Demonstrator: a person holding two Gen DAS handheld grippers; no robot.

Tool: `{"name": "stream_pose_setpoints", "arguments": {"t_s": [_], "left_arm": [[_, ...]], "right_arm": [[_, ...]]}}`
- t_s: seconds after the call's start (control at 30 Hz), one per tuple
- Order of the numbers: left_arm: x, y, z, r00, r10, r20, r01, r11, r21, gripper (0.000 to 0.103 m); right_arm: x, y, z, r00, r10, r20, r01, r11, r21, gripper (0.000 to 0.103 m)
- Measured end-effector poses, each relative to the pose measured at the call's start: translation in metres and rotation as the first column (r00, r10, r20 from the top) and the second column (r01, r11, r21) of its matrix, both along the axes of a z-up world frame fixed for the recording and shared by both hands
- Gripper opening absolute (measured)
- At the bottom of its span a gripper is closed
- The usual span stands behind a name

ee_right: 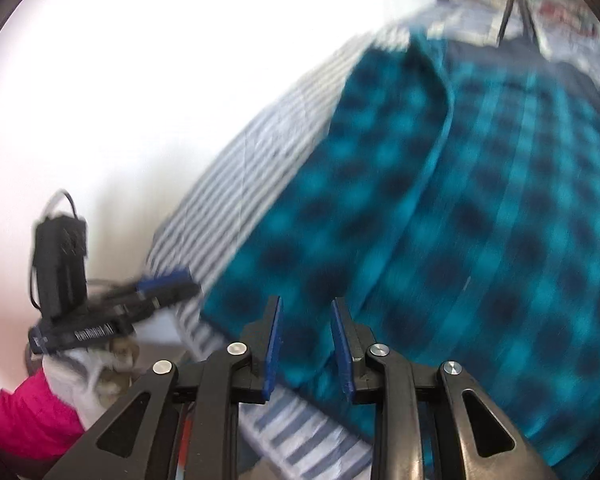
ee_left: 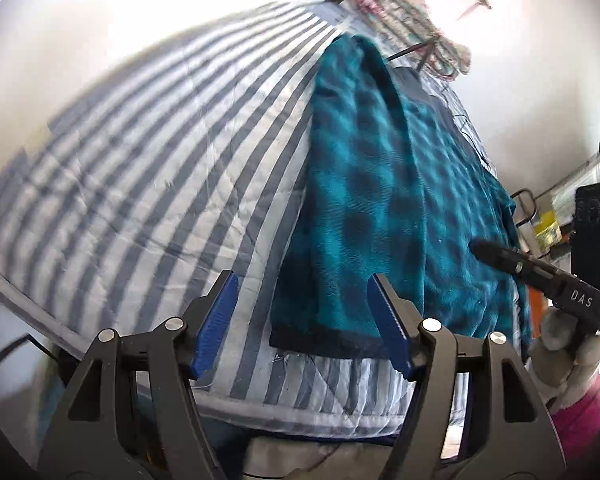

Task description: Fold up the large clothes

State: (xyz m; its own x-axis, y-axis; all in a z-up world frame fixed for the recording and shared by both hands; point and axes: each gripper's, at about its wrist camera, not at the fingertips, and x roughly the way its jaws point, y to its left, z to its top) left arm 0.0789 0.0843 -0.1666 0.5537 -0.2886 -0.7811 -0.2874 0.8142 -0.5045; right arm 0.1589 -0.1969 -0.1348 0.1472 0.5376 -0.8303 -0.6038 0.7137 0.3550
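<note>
The left gripper (ee_left: 302, 308) is angling downward with its blue pads (ee_left: 216, 324) standing wide apart, gripping nothing. The right gripper (ee_right: 306, 344) is tilting down too, jaws narrowly parted, apparently empty despite blur.

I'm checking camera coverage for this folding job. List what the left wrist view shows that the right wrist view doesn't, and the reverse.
Only the left wrist view shows the dark hemmed end of the teal and navy checked fleece garment, a wide stretch of the grey and white striped quilt, and the right gripper from outside.

Only the right wrist view shows a raised fold line running down the garment, plus the left gripper seen from the side.

Both show the garment lying on the quilt, open blue-padded jaws with nothing between them, and a pink sleeve.
</note>
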Motion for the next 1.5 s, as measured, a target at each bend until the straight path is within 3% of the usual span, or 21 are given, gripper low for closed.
{"name": "stream_pose_setpoints", "arguments": {"t_s": [0.07,0.2,0.27,0.3,0.4,0.47,0.6,0.73,0.9,1.0,1.23,1.4,1.5], "left_arm": [[0.005,0.003,-0.013,0.999,0.019,-0.033,-0.021,0.998,-0.067,0.069],[0.007,0.002,-0.027,0.998,0.031,-0.050,-0.036,0.994,-0.099,0.067],[0.008,-0.002,-0.028,0.999,0.022,-0.045,-0.026,0.995,-0.092,0.046],[0.012,-0.004,-0.029,0.999,0.012,-0.050,-0.017,0.995,-0.099,0.021],[0.015,-0.009,-0.028,0.999,0.000,-0.034,-0.004,0.995,-0.101,0.010],[0.015,-0.012,-0.022,1.000,-0.013,-0.013,0.012,0.997,-0.076,0.009],[0.012,-0.011,-0.014,1.000,-0.007,0.011,0.008,0.996,-0.084,0.007],[0.012,-0.014,-0.007,0.999,-0.012,0.033,0.014,0.998,-0.069,0.007],[0.015,-0.023,0.004,0.997,-0.032,0.065,0.034,0.999,-0.034,0.007],[0.017,-0.031,0.010,0.995,-0.045,0.084,0.047,0.999,-0.018,0.006],[0.021,-0.048,0.018,0.993,-0.064,0.102,0.064,0.998,0.000,0.006],[0.026,-0.061,0.025,0.989,-0.084,0.119,0.081,0.996,0.030,0.006],[0.033,-0.073,0.027,0.988,-0.097,0.124,0.091,0.994,0.054,0.006]], "right_arm": [[0.009,0.008,0.000,0.998,-0.007,0.055,0.009,1.000,-0.027,0.028],[0.034,0.023,-0.021,0.993,-0.021,0.119,0.033,0.995,-0.096,0.027],[0.039,0.032,-0.034,0.989,-0.020,0.147,0.041,0.989,-0.145,0.025],[0.042,0.036,-0.041,0.985,-0.020,0.169,0.051,0.982,-0.183,0.025],[0.055,0.038,-0.062,0.985,-0.053,0.166,0.091,0.969,-0.231,0.023],[0.055,0.039,-0.067,0.983,-0.065,0.174,0.104,0.969,-0.224,0.024],[0.052,0.046,-0.063,0.983,0.006,0.186,0.049,0.955,-0.294,0.024],[0.066,0.034,-0.039,0.992,-0.070,0.101,0.087,0.979,-0.182,0.028],[0.087,0.049,-0.020,0.994,-0.096,0.057,0.102,0.987,-0.122,0.046],[0.098,0.073,-0.021,0.996,-0.078,0.031,0.082,0.985,-0.150,0.063],[0.114,0.133,-0.041,0.997,-0.049,0.059,0.064,0.954,-0.293,0.067],[0.125,0.162,-0.066,0.993,-0.053,0.106,0.095,0.890,-0.445,0.068],[0.129,0.170,-0.073,0.987,-0.037,0.154,0.113,0.850,-0.515,0.058]]}}
